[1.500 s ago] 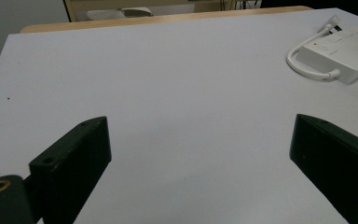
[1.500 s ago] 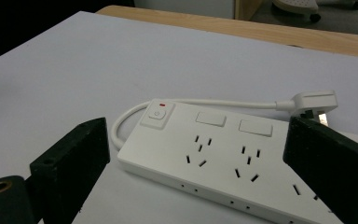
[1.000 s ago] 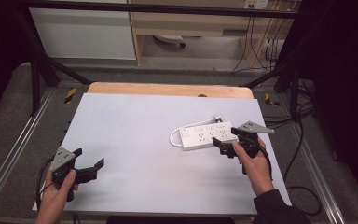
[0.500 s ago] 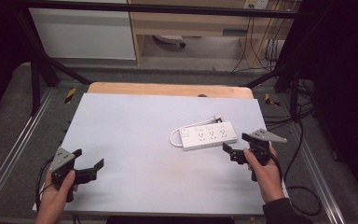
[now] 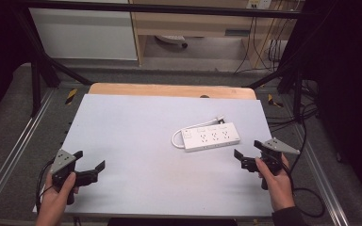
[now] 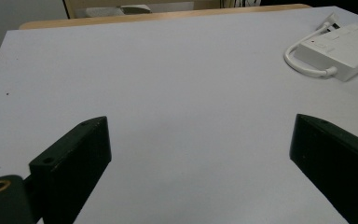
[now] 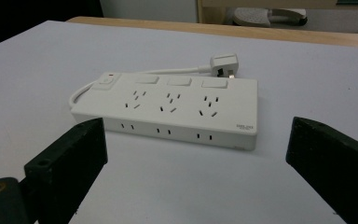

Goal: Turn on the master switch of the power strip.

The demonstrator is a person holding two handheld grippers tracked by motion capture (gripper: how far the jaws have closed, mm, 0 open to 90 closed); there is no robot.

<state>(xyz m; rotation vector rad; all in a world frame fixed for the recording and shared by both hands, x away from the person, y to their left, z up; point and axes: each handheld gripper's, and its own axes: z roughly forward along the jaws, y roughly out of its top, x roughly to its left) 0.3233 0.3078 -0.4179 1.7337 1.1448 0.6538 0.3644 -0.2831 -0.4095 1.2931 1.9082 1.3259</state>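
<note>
The power strip lies flat on the table, untouched, with both the left gripper and right gripper spread wide and empty, so any handling appears not yet begun.

We see a table with a pale grey top and a bare wooden strip along its far edge. On it lies one white power strip, flat, toward the right edge, with its cord looped beside it.
</note>
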